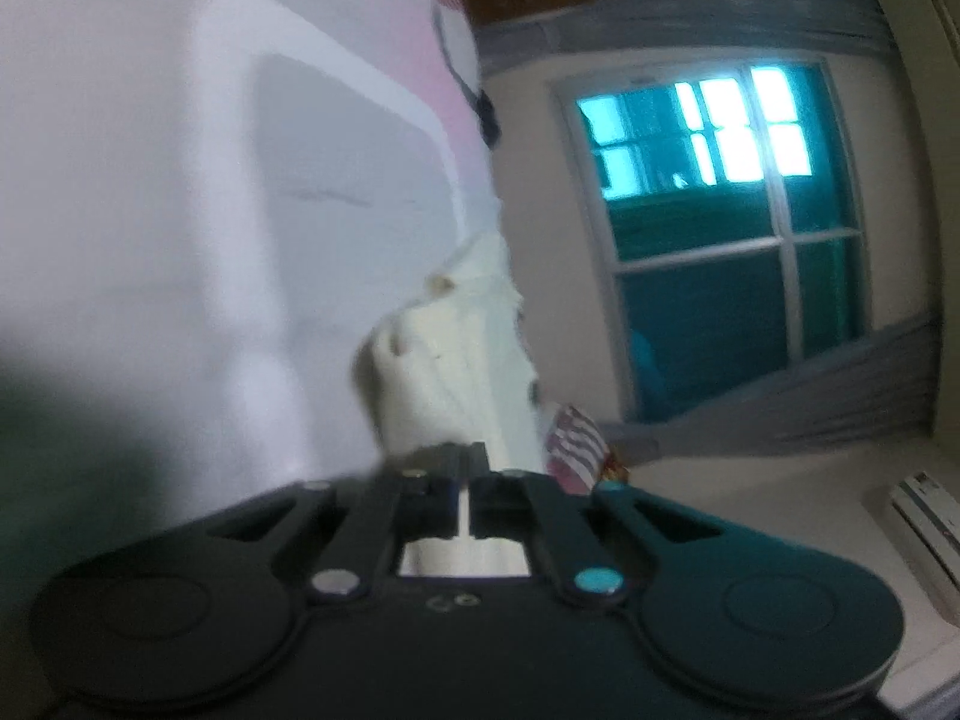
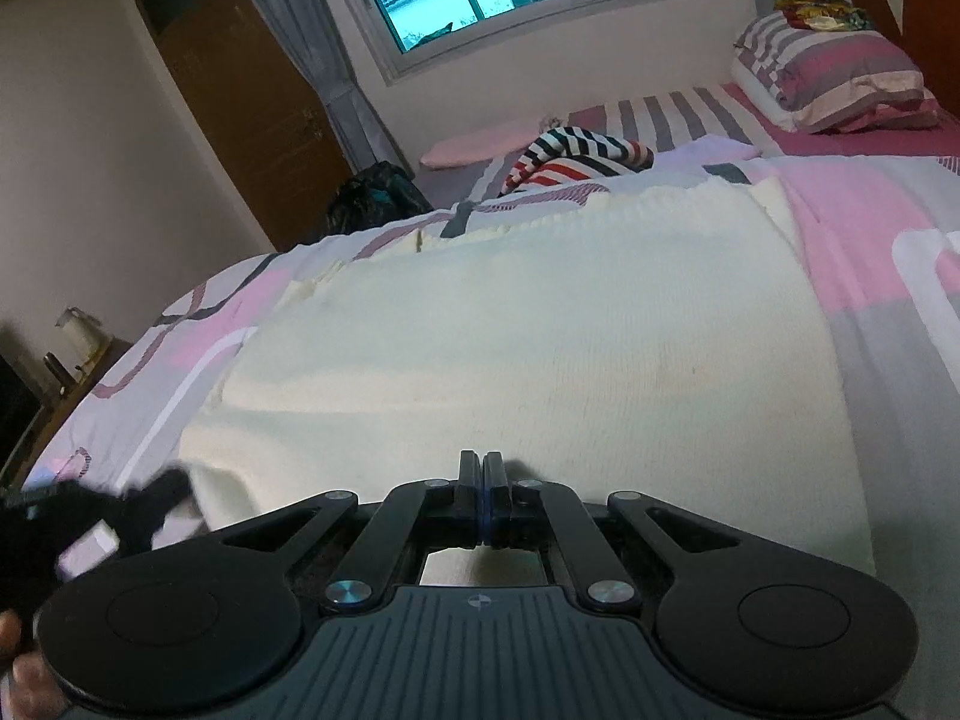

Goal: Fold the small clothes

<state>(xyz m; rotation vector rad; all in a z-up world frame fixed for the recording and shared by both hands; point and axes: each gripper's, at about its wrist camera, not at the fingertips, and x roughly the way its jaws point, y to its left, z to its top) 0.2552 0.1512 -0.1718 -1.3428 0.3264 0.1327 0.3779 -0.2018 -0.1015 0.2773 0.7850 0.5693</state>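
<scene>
— The cream knitted garment (image 2: 528,324) looks like soft wool cloth, with a fine ribbed, matt weave.

— And the pink, white and grey patterned bedsheet (image 2: 870,222)?

— Smooth woven cloth, matt too. The black right gripper (image 2: 483,468) is matt plastic with shiny metal rivets.

— The brown door (image 2: 240,96)?

— Wood, with a dull, even finish.

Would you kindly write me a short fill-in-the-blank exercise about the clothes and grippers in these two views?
1. The cream knitted garment lies spread on a pink, white and grey patterned ____.
2. In the right wrist view, the right gripper has its jaws ____.
3. Beyond the cream garment lies a crumpled ____ top in red, white and dark bands.
4. The striped pillow sits near the bed's wooden ____.

Missing words: bedsheet; shut; striped; headboard
</scene>
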